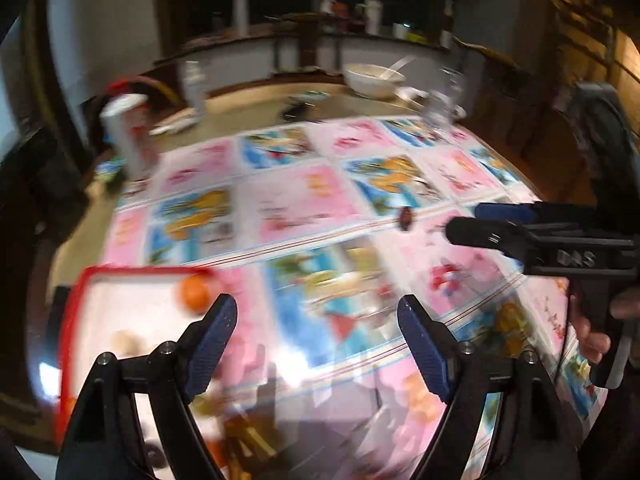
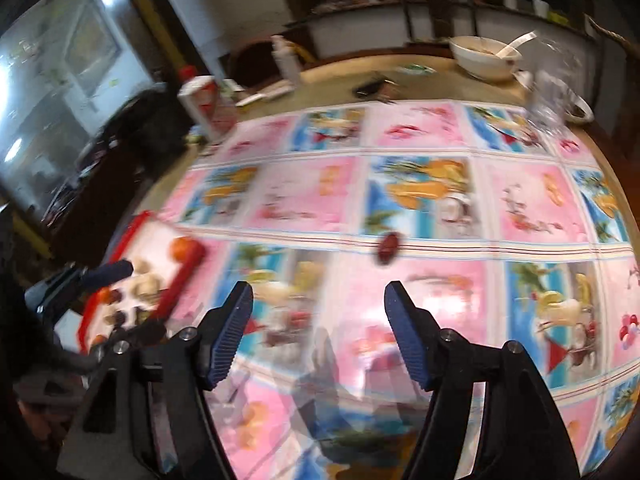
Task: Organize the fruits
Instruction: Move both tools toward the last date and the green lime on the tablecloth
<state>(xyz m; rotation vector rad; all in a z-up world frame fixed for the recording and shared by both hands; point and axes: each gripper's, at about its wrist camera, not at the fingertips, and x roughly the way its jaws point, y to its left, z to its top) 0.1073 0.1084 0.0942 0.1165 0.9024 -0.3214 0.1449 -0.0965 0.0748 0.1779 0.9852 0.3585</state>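
Date [image 2: 389,245] beyond empty right gripper [image 2: 319,334]

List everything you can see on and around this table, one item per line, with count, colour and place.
tablecloth: one, pink and blue picture squares, covers the near table
tray: one, red rim and white inside, near left, holds several fruits
orange: one, orange, far corner of the tray
small fruit: one, dark red, alone on the cloth, mid table
bowl: one, white, with a spoon in it, far right
can: one, white and red, far left
bottle: one, white, far edge
cup: one, clear, far right, blurred
left gripper: black with blue pads, open, over the cloth beside the tray
right gripper: same colours, open, facing the small fruit
hand: one, holding the right gripper's handle
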